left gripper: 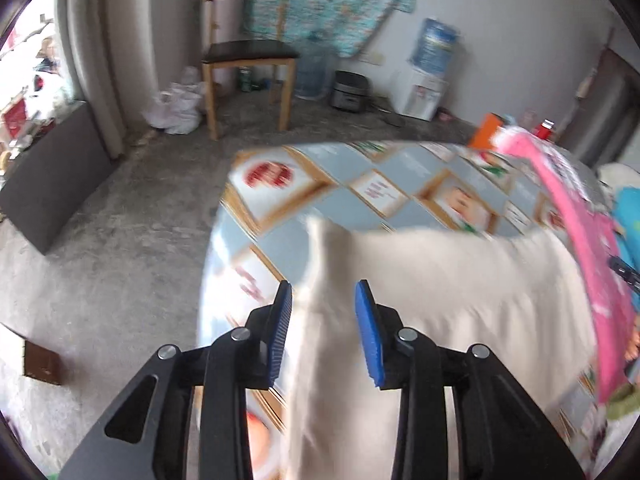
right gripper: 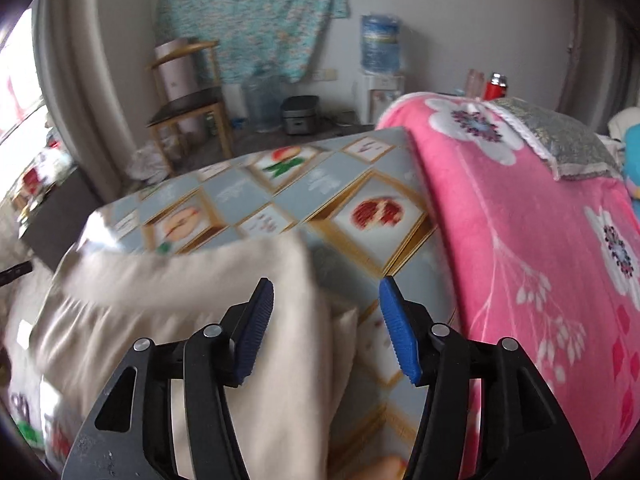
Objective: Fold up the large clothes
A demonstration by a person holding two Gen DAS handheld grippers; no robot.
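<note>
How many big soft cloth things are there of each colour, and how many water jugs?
Beige folded garment on the table: 1
Pink flowered fleece blanket: 1
Turquoise patterned cloth hanging on the wall: 1
Clear-blue plastic water jugs: 2, one on the white dispenser, one on the floor
Total: 5

Soft daylight from the left window [left gripper: 24, 80]; motion blur, fisheye-curved dark edges.
</note>
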